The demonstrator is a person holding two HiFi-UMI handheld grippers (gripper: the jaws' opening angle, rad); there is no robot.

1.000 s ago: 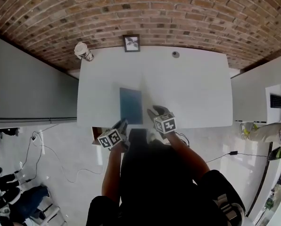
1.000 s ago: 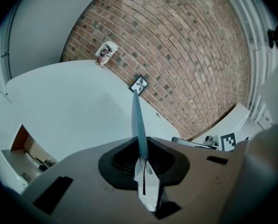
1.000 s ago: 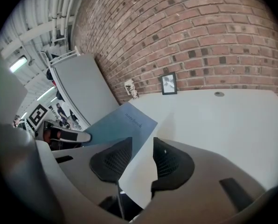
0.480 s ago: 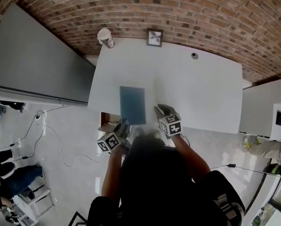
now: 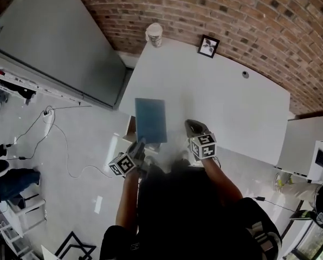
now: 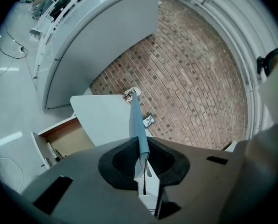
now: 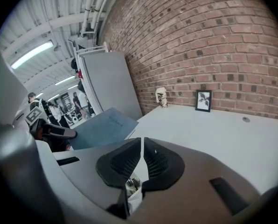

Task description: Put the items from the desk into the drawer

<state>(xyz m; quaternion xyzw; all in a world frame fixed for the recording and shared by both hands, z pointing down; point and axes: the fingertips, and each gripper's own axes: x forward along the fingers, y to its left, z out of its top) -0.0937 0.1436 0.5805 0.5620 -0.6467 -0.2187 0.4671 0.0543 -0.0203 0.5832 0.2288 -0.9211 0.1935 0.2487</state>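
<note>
Left gripper (image 6: 142,164) clamps the blue folder (image 6: 137,125) edge-on.
Folder's long axis runs straight ahead of the jaws; the open drawer (image 6: 59,141) lies down-left of them (nearer this hand); right gripper (image 7: 142,160), jaws just closing, holds nothing.

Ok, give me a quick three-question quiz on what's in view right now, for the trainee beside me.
1. Which thing does the left gripper grip? A: a stapler. B: the blue notebook. C: a keyboard.
2. True or false: the drawer stands open.
3. Fill in: the paper cup stands at the desk's back corner, near the ___ wall.
Key: 1 B. 2 true. 3 brick.
</note>
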